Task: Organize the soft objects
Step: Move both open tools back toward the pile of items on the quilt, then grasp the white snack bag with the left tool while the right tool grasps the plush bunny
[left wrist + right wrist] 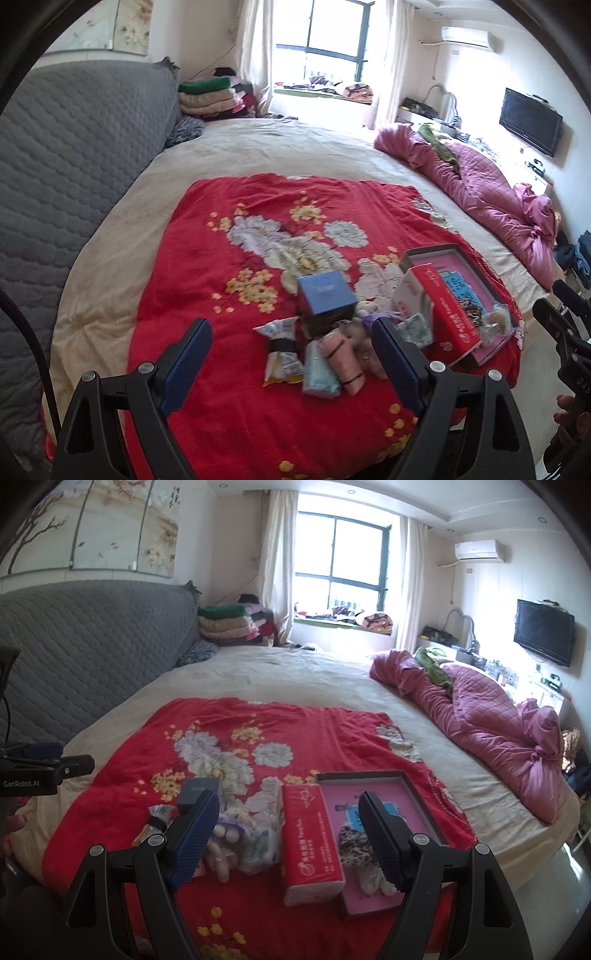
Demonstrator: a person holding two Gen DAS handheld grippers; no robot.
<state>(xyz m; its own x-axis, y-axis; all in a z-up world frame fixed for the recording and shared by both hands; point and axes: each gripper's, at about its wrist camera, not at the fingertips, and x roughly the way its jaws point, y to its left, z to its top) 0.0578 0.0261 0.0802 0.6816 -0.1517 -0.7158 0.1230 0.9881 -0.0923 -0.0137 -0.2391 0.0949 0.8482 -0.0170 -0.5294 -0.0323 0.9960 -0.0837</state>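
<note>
A shallow pink-lined tray [476,266] [406,786] lies on a red floral blanket [229,229] [295,723]. A red tissue pack [443,310] [310,834] leans on the tray's left side. A leopard-print cloth [354,845] lies inside the tray. Left of the tray is a pile: a blue box [325,295], a small plush toy [365,314] [229,830], a pink roll [341,358], a pale blue packet [319,373] and a snack packet [282,350]. My left gripper [291,354] is open above the pile. My right gripper [288,834] is open above the tissue pack.
The blanket covers the near part of a large bed [258,147] with a grey quilted headboard [74,147] at left. A crumpled pink quilt [480,184] [498,709] lies along the right edge. Folded blankets [225,624] are stacked at the back. The floor [554,886] is at right.
</note>
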